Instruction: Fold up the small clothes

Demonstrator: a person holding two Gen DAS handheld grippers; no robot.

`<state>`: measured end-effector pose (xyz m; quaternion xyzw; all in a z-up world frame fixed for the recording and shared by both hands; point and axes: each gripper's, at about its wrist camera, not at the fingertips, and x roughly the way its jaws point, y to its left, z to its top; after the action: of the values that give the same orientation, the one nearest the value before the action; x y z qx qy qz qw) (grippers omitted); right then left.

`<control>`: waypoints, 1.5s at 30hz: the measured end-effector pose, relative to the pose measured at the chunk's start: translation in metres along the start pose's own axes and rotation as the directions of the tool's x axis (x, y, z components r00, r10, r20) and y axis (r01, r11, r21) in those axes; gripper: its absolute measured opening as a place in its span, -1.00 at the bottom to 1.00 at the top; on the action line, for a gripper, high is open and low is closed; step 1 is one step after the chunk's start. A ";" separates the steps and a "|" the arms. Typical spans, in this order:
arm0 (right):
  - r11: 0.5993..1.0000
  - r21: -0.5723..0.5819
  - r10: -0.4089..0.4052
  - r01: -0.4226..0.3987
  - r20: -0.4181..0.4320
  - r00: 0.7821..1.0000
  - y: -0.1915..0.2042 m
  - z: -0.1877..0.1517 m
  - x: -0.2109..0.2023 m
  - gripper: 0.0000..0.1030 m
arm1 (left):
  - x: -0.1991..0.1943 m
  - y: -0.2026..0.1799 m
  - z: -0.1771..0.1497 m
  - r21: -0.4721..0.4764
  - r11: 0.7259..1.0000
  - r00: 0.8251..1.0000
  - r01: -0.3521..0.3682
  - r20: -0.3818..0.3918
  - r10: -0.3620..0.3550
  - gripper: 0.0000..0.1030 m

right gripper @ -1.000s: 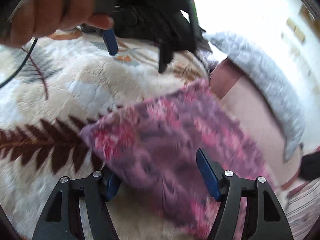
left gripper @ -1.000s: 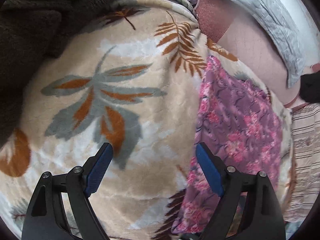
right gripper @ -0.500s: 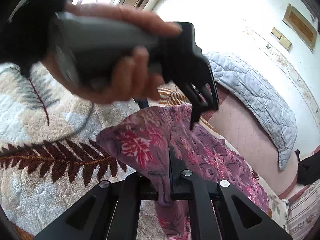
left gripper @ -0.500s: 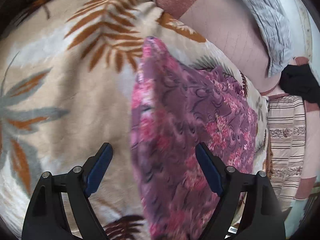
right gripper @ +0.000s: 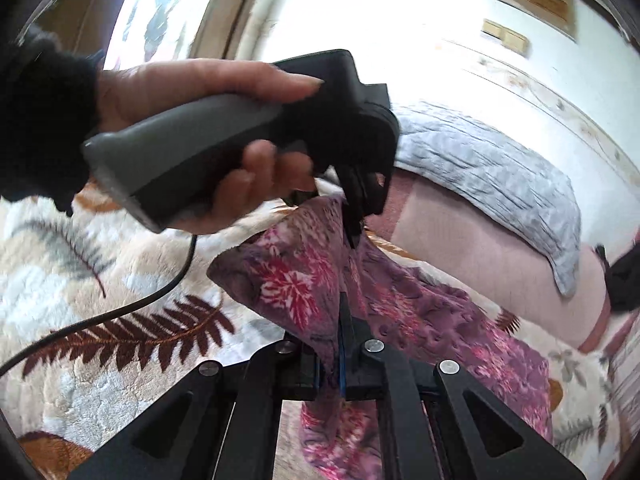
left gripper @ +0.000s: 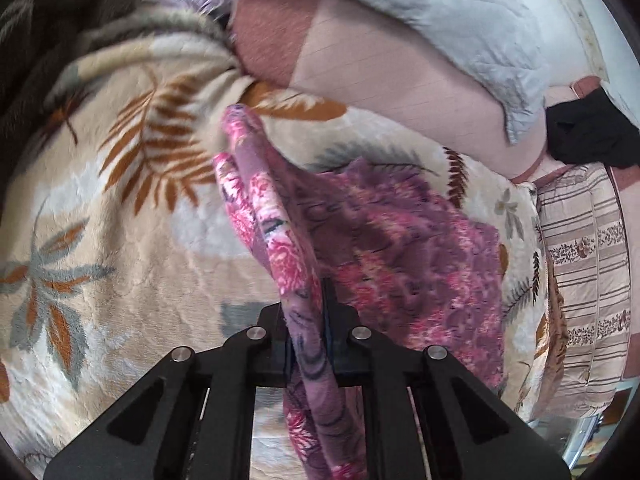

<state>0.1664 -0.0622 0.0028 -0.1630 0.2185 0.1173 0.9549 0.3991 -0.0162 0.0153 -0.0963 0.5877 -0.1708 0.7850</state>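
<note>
A purple garment with pink flowers (left gripper: pixel 384 248) lies on a leaf-patterned blanket (left gripper: pixel 120 216) on a bed. My left gripper (left gripper: pixel 306 332) is shut on one edge of it and lifts that edge off the blanket. My right gripper (right gripper: pixel 330 360) is shut on another edge of the same garment (right gripper: pixel 304 280) and holds it up. The left gripper (right gripper: pixel 356 220), held in a hand, shows in the right wrist view pinching the garment's far edge. The rest of the cloth trails down onto the blanket.
A grey quilt (left gripper: pixel 420 12) and a pink sheet (left gripper: pixel 392 92) lie beyond the blanket. A dark brown blanket (left gripper: pixel 48 28) is at far left. A striped cloth (left gripper: pixel 584 280) and a black item (left gripper: pixel 592 132) lie at right. A cable (right gripper: pixel 120 312) trails from the left gripper.
Both grippers were open over the flat garment a second ago. The right shut on an edge first, then the left shut on another, and both have lifted the cloth.
</note>
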 end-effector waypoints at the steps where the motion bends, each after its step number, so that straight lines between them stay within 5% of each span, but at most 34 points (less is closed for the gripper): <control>1: 1.000 0.026 -0.004 0.004 0.001 1.000 -0.008 -0.001 -0.004 -0.91 | -0.001 -0.007 0.000 0.010 1.000 1.000 -0.003 0.005 0.003 -0.84; 14: 0.944 0.330 -0.029 0.030 -0.008 1.000 -0.111 -0.039 -0.048 -0.91 | 0.005 -0.127 0.002 0.134 0.990 0.998 -0.038 0.047 0.031 -0.84; 25: 0.784 0.618 -0.043 0.049 -0.025 0.999 -0.197 -0.102 -0.081 -0.91 | 0.064 -0.239 -0.010 0.246 0.969 0.999 -0.036 -0.020 0.042 -0.84; 31: 0.654 0.755 -0.020 0.050 -0.049 0.999 -0.234 -0.143 -0.084 -0.91 | 0.104 -0.278 -0.020 0.291 0.956 0.996 -0.050 -0.061 0.070 -0.72; 37: 0.511 0.854 0.062 0.093 -0.144 0.988 -0.253 -0.194 -0.058 -0.90 | 0.097 -0.269 -0.015 0.238 0.971 0.998 0.008 -0.062 0.007 -0.56; 40: 0.444 0.892 0.121 0.087 -0.156 0.980 -0.257 -0.210 -0.054 -0.87 | 0.077 -0.241 -0.003 0.184 0.983 1.000 0.013 -0.024 -0.008 -0.23; 43: 0.455 0.881 0.058 0.128 -0.173 0.983 -0.270 -0.200 -0.077 -0.69 | 0.058 -0.195 0.005 0.127 0.992 0.999 -0.014 0.039 0.009 -0.12; 45: 0.456 0.884 -0.006 0.103 -0.113 0.994 -0.289 -0.188 -0.092 -0.55 | 0.056 -0.165 0.006 0.084 0.996 0.999 -0.018 0.045 0.014 -0.12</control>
<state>0.0998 -0.4099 -0.0407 0.3458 0.2867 -0.0521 0.8919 0.3933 -0.1902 0.0247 -0.0622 0.5631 -0.1870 0.8025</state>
